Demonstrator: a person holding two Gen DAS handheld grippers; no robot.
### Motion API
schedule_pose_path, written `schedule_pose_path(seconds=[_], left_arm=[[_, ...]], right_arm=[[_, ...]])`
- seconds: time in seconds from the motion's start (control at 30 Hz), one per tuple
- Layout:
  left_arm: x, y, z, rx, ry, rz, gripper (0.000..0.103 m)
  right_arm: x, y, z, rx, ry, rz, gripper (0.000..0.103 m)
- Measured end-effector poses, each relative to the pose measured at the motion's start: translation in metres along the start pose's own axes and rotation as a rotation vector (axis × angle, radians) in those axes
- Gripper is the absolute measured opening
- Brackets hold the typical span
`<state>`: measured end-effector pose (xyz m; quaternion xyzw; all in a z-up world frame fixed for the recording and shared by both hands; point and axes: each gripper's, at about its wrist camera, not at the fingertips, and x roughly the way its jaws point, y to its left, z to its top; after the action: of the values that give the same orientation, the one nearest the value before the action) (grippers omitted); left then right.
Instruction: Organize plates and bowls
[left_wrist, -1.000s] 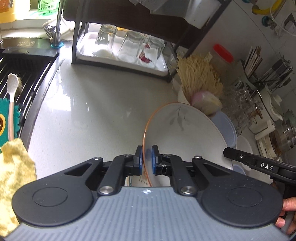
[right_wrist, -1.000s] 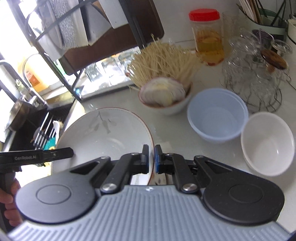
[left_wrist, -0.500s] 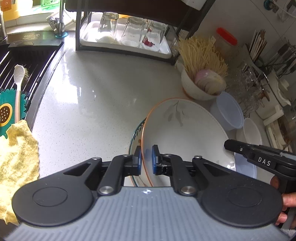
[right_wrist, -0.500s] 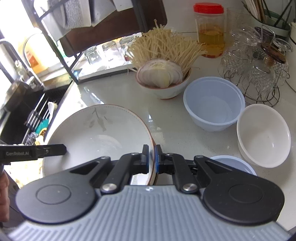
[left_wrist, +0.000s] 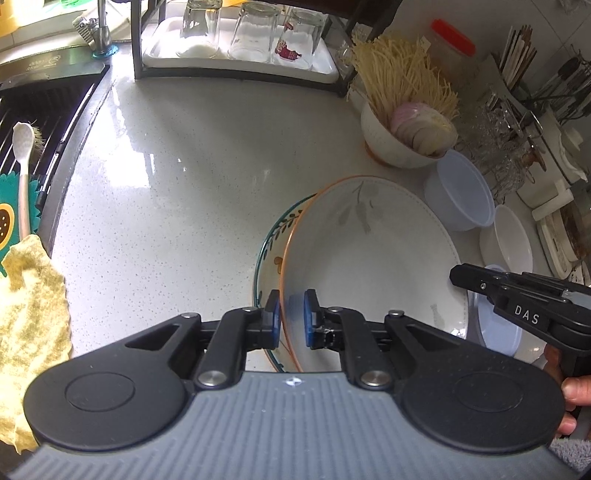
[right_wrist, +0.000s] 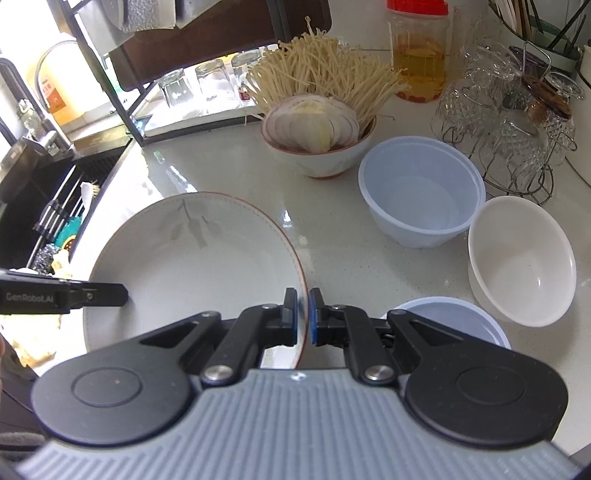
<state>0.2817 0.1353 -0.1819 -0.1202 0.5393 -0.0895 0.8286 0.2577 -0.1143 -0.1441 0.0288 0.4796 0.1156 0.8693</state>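
Both grippers hold one white plate (left_wrist: 369, 258) with an orange rim and a grey leaf motif. My left gripper (left_wrist: 291, 319) is shut on its near left rim. My right gripper (right_wrist: 303, 319) is shut on the opposite rim of the same plate (right_wrist: 192, 266). The plate hangs slightly tilted over a green-rimmed patterned plate (left_wrist: 267, 254) that lies on the counter and is mostly hidden beneath it. Each view shows the other gripper at the plate's far edge: the right gripper (left_wrist: 461, 278) and the left gripper (right_wrist: 123, 294).
To the right stand a pale blue plastic bowl (right_wrist: 421, 192), a white bowl (right_wrist: 521, 258), another pale blue bowl (right_wrist: 450, 321) and a bowl of onion and noodles (right_wrist: 317, 147). A glass rack (left_wrist: 240, 62) sits behind. The sink (left_wrist: 33, 122) and a yellow cloth (left_wrist: 33, 314) lie left.
The held plate has come down from a steep tilt to nearly flat, and the green-rimmed plate has come into view beneath it. Both grippers kept their hold.
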Motion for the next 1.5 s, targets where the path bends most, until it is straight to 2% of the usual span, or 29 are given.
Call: schedule_pose_path(seconds=[0.17, 0.27, 0.5, 0.63, 1.0, 1.2, 1.5], left_arm=[[0.004, -0.001, 0.0, -0.004, 0.02, 0.018, 0.014], [0.005, -0.002, 0.0, -0.02, 0.022, 0.017, 0.019], [0.0, -0.01, 0.003, -0.016, 0.029, 0.003, 0.048], [-0.006, -0.016, 0.003, 0.014, 0.013, 0.039, 0.059], [-0.032, -0.029, -0.004, 0.028, -0.083, 0.024, 0.06], [-0.056, -0.052, -0.007, 0.05, -0.163, 0.013, 0.06], [-0.094, -0.102, -0.027, 0.124, -0.27, 0.044, 0.06]], right_arm=[[0.002, 0.001, -0.001, 0.004, -0.001, -0.002, 0.009], [0.003, 0.003, -0.001, 0.0, 0.007, -0.008, 0.009], [0.002, 0.001, -0.003, 0.026, 0.002, 0.011, 0.009], [-0.001, 0.0, -0.003, 0.036, -0.019, 0.019, 0.01], [-0.022, -0.006, -0.009, 0.057, -0.088, 0.037, 0.011], [-0.051, -0.015, -0.01, 0.07, -0.163, 0.042, 0.011], [-0.099, -0.032, -0.021, 0.079, -0.262, 0.065, 0.01]])
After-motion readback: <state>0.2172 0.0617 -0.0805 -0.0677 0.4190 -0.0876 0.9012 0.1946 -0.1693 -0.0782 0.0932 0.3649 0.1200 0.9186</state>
